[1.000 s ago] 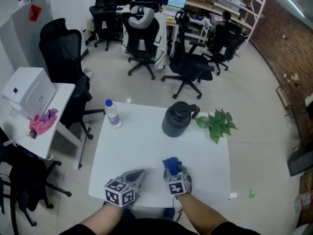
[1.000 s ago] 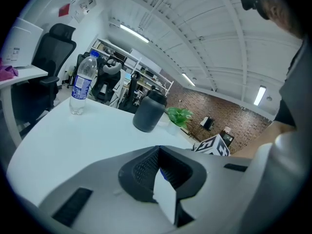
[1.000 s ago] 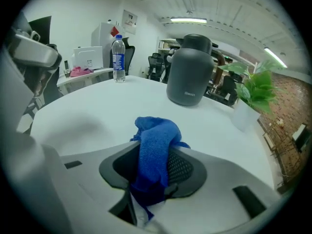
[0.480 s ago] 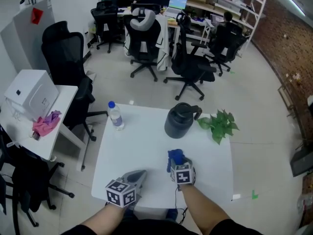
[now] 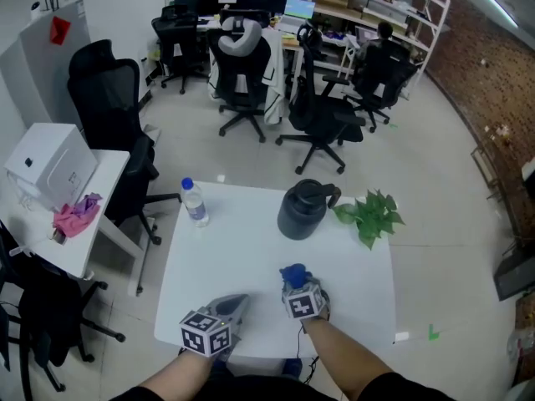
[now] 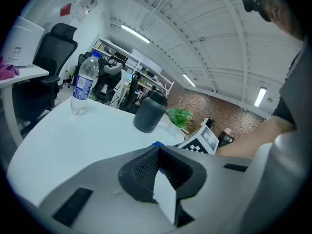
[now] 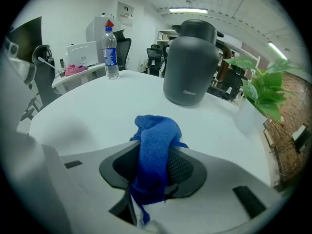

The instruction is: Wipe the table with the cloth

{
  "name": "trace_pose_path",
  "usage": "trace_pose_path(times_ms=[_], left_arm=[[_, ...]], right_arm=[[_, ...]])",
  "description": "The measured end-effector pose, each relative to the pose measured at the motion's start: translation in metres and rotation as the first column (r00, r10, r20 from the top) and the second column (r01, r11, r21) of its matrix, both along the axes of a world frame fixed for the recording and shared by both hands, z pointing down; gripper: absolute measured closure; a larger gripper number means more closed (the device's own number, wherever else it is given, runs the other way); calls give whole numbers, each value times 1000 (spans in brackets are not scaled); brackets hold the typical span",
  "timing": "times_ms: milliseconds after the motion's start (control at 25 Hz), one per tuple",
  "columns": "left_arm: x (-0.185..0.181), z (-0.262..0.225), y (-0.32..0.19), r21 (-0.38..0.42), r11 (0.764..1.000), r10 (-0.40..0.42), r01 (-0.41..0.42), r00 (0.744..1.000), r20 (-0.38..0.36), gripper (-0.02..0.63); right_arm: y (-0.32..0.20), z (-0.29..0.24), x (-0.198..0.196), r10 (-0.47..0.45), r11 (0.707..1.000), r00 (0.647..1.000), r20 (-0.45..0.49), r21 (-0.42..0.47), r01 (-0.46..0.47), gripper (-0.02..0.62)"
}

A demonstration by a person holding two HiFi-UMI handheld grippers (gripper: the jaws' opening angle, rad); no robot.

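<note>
The tabletop (image 5: 242, 249) is finished in plain white. The cloth (image 7: 155, 147) is coloured deep blue. The jug (image 5: 301, 211) is finished in matt dark grey. Green leaves are carried by the plant (image 5: 372, 214). The bottle (image 5: 194, 200) is fitted with a blue cap and label. The left gripper (image 6: 161, 172) and right gripper (image 7: 153, 172) are moulded in grey and marked with black-and-white squares
</note>
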State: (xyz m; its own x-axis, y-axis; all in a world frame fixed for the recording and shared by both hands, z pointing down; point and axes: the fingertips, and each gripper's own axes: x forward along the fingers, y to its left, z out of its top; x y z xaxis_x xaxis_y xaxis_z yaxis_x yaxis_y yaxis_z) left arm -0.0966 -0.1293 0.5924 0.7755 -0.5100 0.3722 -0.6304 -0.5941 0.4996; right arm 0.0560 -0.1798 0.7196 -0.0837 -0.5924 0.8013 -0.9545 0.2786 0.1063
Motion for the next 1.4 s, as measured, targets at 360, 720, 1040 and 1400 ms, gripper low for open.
trace_pose_path(times_ms=[360,720,1040,1400], left_arm=[[12,-10,1,13,999,31,-31,1000,2,606],[61,-21,12,44,994,104,-105,994,19,606],[193,-18,52,44,947,319,-319,948,-1,606],[293,4,118,-1,870,492,-493,870,17,606]], right_arm=[[70,0,-13,-102,988,994,49,-107,107,457],[98,-68,103,21,993,989,145,108,-37,443],[189,-51,267,290,953,955,63,69,-294,440],[268,-10,323,361,932,932,28,-10,-361,425]])
